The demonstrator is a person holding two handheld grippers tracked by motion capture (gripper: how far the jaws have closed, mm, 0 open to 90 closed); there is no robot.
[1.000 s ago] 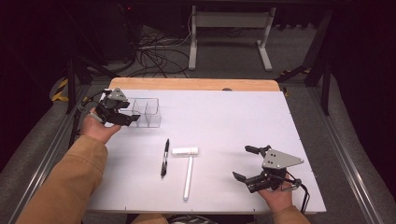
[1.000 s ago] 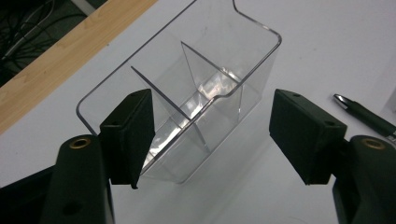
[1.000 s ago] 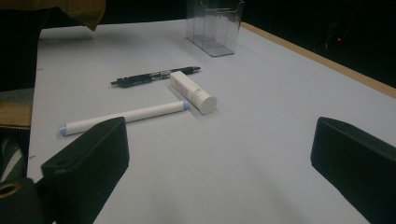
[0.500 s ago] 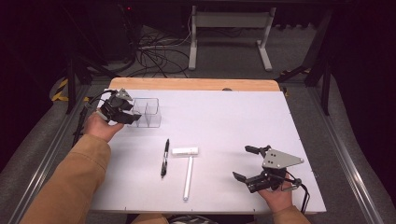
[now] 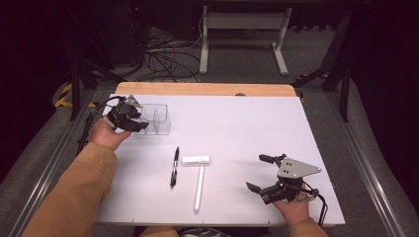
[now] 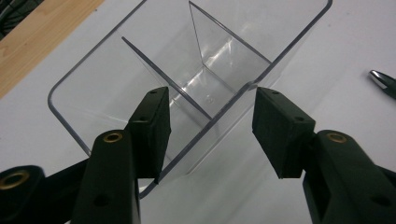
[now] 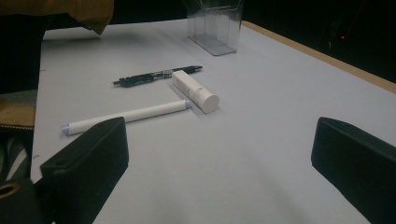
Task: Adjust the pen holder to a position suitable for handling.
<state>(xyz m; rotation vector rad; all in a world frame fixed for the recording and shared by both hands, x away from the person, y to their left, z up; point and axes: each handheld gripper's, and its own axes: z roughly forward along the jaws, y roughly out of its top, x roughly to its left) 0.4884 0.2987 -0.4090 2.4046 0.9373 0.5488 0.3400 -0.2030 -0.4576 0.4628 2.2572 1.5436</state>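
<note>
On white tabletop (image 5: pixel 237 128), left claw (image 6: pixel 210 126) spread astride clear divided box (image 6: pixel 196 70) wall, right claw (image 5: pixel 267 173) spread

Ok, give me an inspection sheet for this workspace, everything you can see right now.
Surface: white table top with a wooden far edge, nothing spilled.
Job's things: clear divided organizer at far left, nothing inside; black pen, short white tube and long white stick lying near the middle.
Clutter: nothing seen.
Grippers: left gripper open, jaws straddling the organizer's near wall; right gripper open, holding nothing, near the front right.
Cables: tangle of cables on the floor beyond the table.
Surroundings: dark room, white desk frame behind.
</note>
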